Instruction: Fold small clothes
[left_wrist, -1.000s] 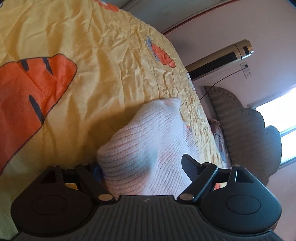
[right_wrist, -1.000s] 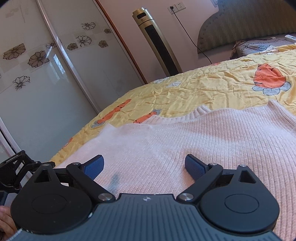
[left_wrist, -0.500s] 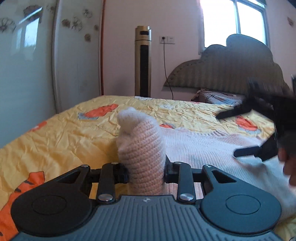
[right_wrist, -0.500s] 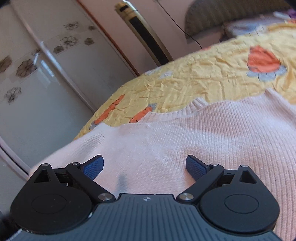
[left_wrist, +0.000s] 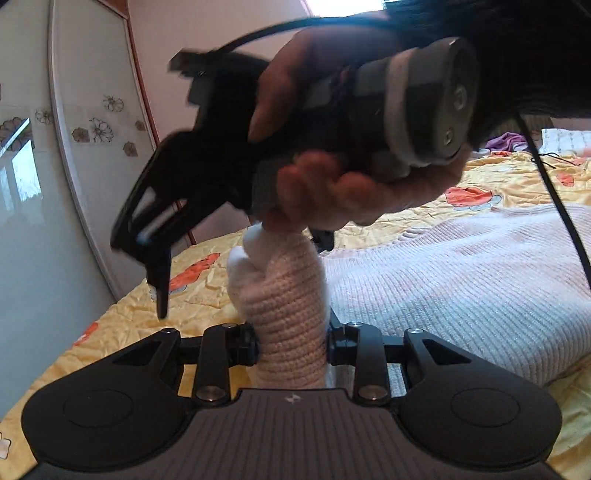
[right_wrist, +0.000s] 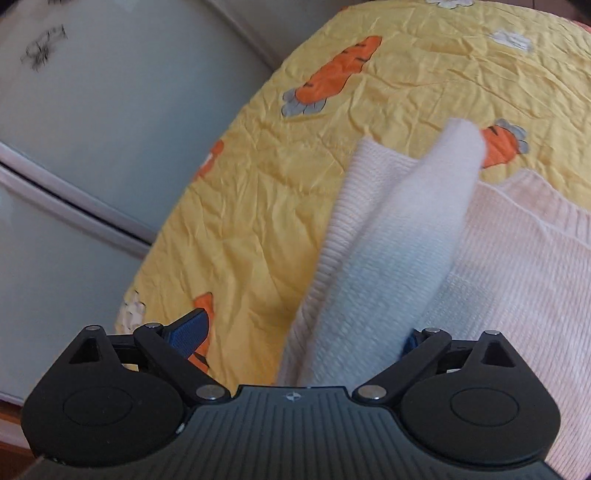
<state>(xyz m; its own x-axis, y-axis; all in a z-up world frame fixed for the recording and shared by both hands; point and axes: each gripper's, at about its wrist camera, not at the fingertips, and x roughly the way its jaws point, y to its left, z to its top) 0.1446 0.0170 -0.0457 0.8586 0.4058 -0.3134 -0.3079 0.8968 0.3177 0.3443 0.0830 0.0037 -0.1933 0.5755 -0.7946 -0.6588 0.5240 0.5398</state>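
My left gripper (left_wrist: 291, 347) jaws clamped on pale pink ribbed knit sweater (left_wrist: 461, 295) sleeve; right gripper (right_wrist: 303, 339) jaws wide open around it. Soft, light, floppy: grip hem or cuff.

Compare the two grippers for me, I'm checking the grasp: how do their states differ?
The left gripper is clamped on a bunched fold of the pink sweater; the right gripper stands wide open, with knit between its pads but not pinched. Both sit over the sweater on the yellow bedspread.
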